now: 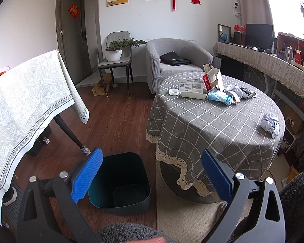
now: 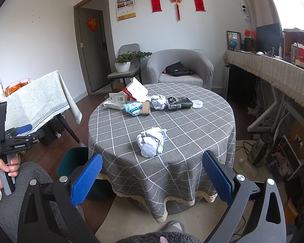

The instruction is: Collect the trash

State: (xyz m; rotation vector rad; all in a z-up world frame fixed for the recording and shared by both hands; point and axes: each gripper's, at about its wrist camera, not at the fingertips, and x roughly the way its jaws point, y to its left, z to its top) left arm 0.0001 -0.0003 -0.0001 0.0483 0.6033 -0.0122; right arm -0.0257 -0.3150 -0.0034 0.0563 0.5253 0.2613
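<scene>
Left wrist view: left claw [image 1: 151,174] held low beside the round surface [image 1: 202,125], blue pads wide apart, nothing between them.
Right wrist view: right claw [image 2: 152,177] facing the round surface from its near edge, pads wide apart, nothing between them.
Bin: dark teal trash bin [image 1: 119,182] on the wood floor, just left of the surface's skirt, below the left claw; nothing can be seen inside it; in the right view only its upper corner [image 2: 75,160] shows beside the tablecloth.
Surface cover: grey checked tablecloth [image 2: 192,125] with cream lace trim.
Item 1: crumpled white paper ball [image 2: 152,141], alone on the near half of the surface, well apart from the rest; in the left view it lies at the right rim [image 1: 270,124].
Item 2: second crumpled paper ball [image 2: 158,101] in the far cluster.
Item 3: light blue wrapper [image 2: 132,108], touching a small brown cardboard piece [image 2: 146,107].
Item 4: torn red-and-white carton [image 2: 134,93], tilted, propped over a flat white box [image 2: 114,101].
Item 5: black crumpled packet [image 2: 179,102], right of the second ball.
Item 6: white round lid [image 2: 197,103] at the cluster's right end.
Left hand: hand [image 2: 2,170] gripping the left claw's handle, seen at the left edge of the right view.
</scene>
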